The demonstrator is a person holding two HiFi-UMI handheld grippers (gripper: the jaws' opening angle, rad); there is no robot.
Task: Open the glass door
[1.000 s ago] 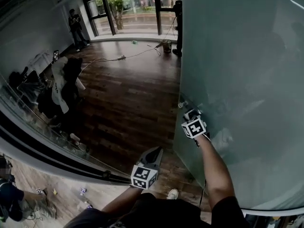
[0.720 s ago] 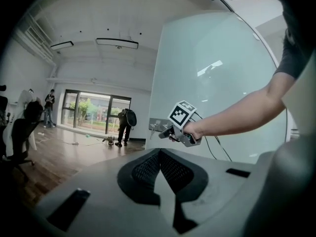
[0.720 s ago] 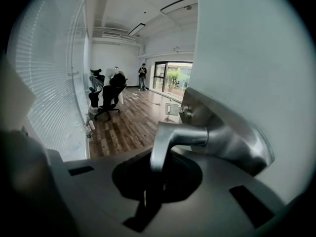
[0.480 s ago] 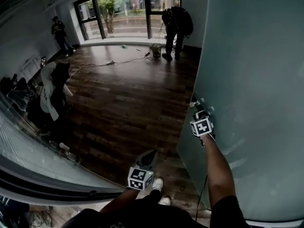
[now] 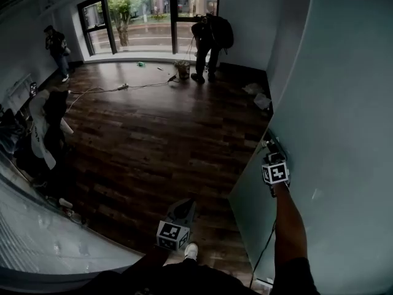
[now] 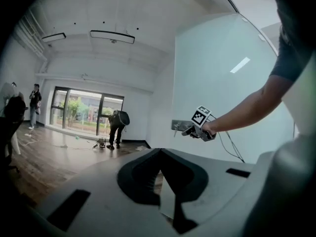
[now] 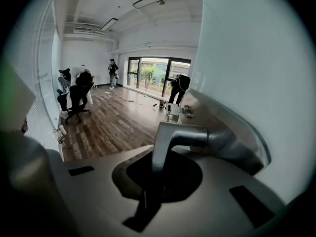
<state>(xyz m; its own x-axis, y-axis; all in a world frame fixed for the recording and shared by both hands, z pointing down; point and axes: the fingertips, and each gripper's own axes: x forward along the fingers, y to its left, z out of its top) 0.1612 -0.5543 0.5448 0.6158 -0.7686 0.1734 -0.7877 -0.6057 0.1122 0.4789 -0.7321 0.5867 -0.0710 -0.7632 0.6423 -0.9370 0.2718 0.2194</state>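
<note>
The frosted glass door (image 5: 344, 103) fills the right side of the head view and stands swung open into the room. My right gripper (image 5: 272, 152) is at its edge, shut on the door's metal lever handle (image 7: 180, 135); the lever runs down between the jaws in the right gripper view. The left gripper view shows that right gripper (image 6: 186, 130) against the door (image 6: 232, 93) from the side. My left gripper (image 5: 184, 206) hangs low in front of my body, away from the door, with its jaws together and nothing in them.
Dark wood floor (image 5: 159, 140) stretches ahead to a large window (image 5: 147, 11). A person with a backpack (image 5: 210, 35) bends over a bucket (image 5: 182, 70) there; another person (image 5: 55, 45) stands far left. Draped office chairs (image 5: 44, 131), floor cables (image 5: 116, 88) and a glass partition (image 5: 49, 238) lie left.
The door has swung further open to the right with my right gripper still on its handle. I have stepped forward into the room; the left gripper stays low.
</note>
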